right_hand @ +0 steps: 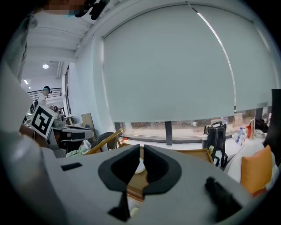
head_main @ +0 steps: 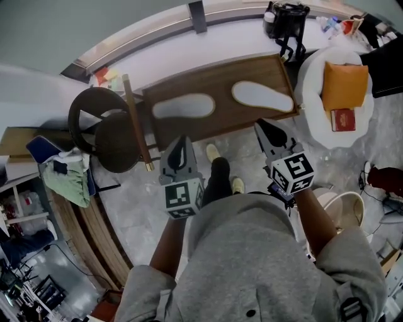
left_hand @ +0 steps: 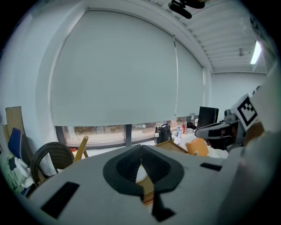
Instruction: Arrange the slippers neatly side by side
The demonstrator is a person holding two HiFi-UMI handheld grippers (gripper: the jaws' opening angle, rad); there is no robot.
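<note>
1. Slipper (head_main: 183,106), a flat white oval, lies on the brown wooden board (head_main: 220,82), upper centre; second white slipper (head_main: 262,96) lies apart, to its right
2. Left gripper (head_main: 181,141), jaws pressed together, empty
3. Right gripper (head_main: 263,127), jaws slightly parted, empty

Just ahead of the left claw (head_main: 182,143) and the right claw (head_main: 264,127) lies a brown wooden board (head_main: 220,80) on the marble floor (head_main: 132,188). Left of the left claw stands a dark round wicker chair (head_main: 101,129), with a green cloth (head_main: 70,182) nearer. Right of the right claw, a white beanbag (head_main: 312,82) bears an orange cushion (head_main: 344,85) and a red book (head_main: 343,119); a black bag (head_main: 286,16) stands beyond
</note>
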